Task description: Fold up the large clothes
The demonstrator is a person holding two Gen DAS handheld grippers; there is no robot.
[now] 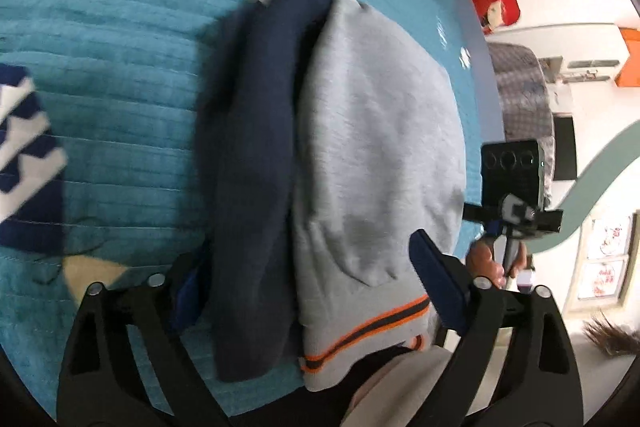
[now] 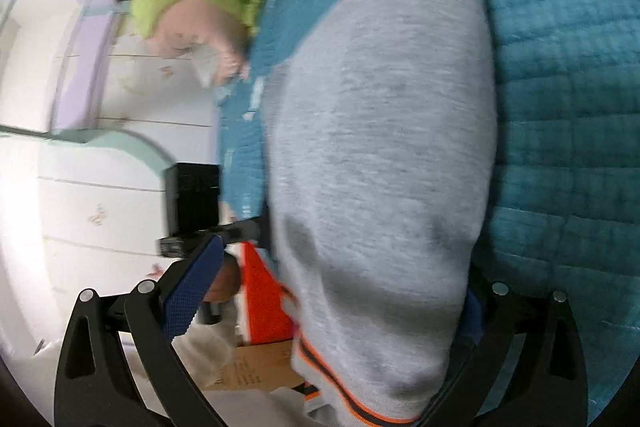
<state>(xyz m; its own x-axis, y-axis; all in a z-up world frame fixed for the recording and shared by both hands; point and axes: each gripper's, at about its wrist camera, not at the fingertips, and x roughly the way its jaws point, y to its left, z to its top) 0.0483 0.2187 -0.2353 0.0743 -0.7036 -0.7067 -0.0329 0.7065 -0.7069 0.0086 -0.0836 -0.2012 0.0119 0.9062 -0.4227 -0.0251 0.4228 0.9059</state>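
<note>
On the teal quilt [image 1: 120, 27] the grey sweater [image 1: 372, 131] lies lengthwise (striped hem nearest); both tongs gape, gripping nothing.

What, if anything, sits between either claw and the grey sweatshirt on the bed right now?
Nothing visible. The grey sweatshirt lies folded on the teal bedspread, and its striped hem end sits between the open fingers of both the left claw and the right claw. No pillow or other garment lies in between.
</note>
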